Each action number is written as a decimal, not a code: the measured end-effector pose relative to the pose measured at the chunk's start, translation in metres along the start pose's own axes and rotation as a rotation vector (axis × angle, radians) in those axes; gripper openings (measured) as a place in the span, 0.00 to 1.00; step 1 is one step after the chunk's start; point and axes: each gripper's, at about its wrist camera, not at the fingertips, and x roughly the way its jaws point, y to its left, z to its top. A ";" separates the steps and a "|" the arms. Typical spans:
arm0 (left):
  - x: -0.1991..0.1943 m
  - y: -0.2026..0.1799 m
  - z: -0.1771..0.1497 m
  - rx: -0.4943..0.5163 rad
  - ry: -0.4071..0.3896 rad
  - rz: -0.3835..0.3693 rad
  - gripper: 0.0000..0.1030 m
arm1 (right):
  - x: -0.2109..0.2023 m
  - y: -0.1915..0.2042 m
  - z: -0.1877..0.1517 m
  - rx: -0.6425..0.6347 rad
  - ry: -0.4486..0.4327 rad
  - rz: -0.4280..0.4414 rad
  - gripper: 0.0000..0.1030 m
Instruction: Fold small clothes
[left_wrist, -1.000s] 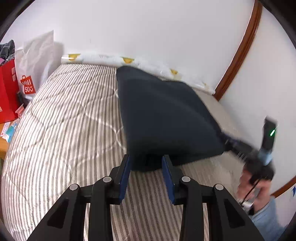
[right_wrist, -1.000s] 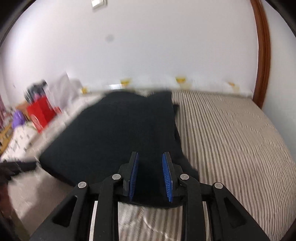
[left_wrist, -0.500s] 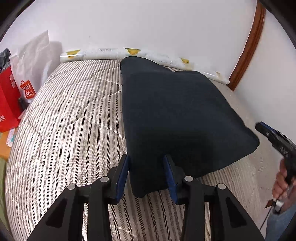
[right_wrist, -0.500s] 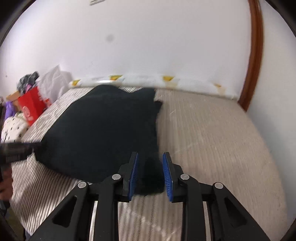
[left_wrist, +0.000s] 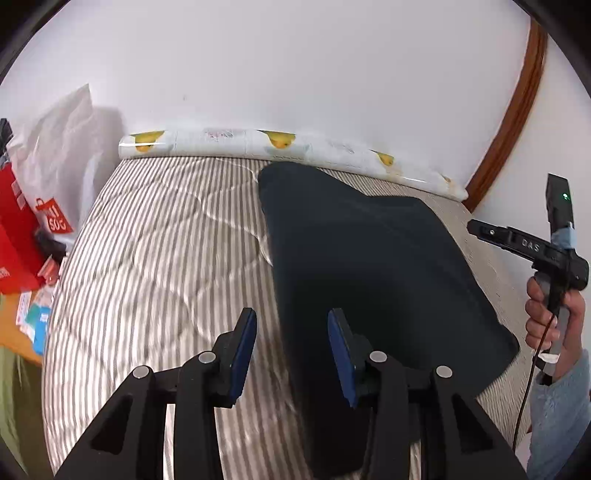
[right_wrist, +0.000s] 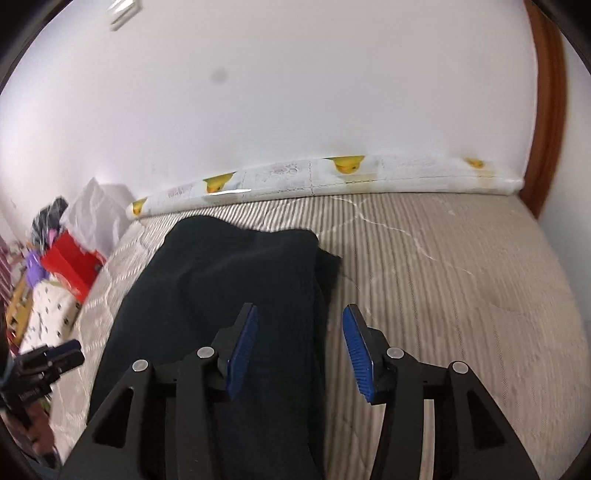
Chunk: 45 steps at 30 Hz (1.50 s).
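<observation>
Left wrist view: dark garment (left_wrist: 373, 266) lies flat on striped bed (left_wrist: 155, 266), its left edge between the left gripper (left_wrist: 291, 347) pads, w/ clear gaps both sides; jaws part-open, gripping nothing. Right gripper (left_wrist: 517, 240) hangs past the cloth's right edge, held by a hand (left_wrist: 550, 314) in a grey-blue sleeve. Right wrist view: jaws opening, fairly wide; garment's right edge sits between the pads, not pinched. Duck-print roll (right_wrist: 332, 177) lies along the wall; red bag (left_wrist: 18, 236) and white bag (left_wrist: 59, 144) stand left of the bed.
</observation>
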 end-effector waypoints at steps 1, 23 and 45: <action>0.006 0.003 0.005 -0.005 0.006 -0.007 0.37 | 0.008 -0.001 0.005 0.012 0.009 0.005 0.47; 0.040 -0.002 0.004 0.046 0.065 -0.135 0.40 | 0.112 -0.036 0.046 0.126 0.069 0.096 0.15; 0.009 -0.003 -0.037 -0.007 0.073 -0.172 0.40 | 0.005 -0.046 -0.083 0.221 0.150 0.216 0.09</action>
